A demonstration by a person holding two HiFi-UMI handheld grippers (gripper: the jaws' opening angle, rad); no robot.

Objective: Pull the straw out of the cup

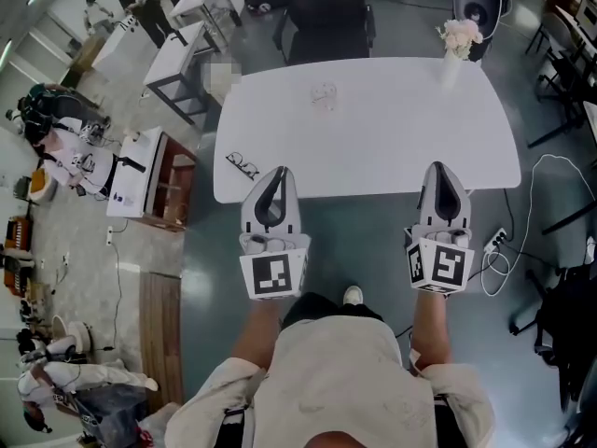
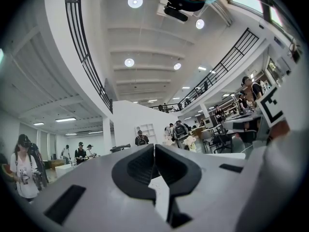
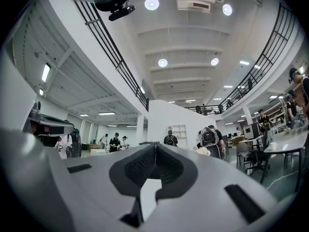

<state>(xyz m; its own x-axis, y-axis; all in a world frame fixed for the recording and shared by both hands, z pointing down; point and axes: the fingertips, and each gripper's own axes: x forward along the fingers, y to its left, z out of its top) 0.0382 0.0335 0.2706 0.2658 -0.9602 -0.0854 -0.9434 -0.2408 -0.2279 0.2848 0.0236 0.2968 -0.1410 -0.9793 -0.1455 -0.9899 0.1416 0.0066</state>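
Observation:
A small clear cup [image 1: 324, 95] stands on the white table [image 1: 392, 147], toward its far side; I cannot make out a straw in it. Both grippers are held at the table's near edge, well short of the cup. My left gripper [image 1: 279, 172] is shut with nothing between its jaws, and in the left gripper view [image 2: 154, 147] the tips meet. My right gripper [image 1: 437, 167] is also shut and empty, its jaws touching in the right gripper view [image 3: 155, 145]. Neither gripper view shows the cup; both look level across the hall.
A white vase of pale flowers [image 1: 459, 41] stands at the table's far right corner. A pair of glasses [image 1: 242, 164] lies near the left front corner. A black chair [image 1: 326, 17] is behind the table. A power strip with cables [image 1: 496, 245] lies on the floor at right.

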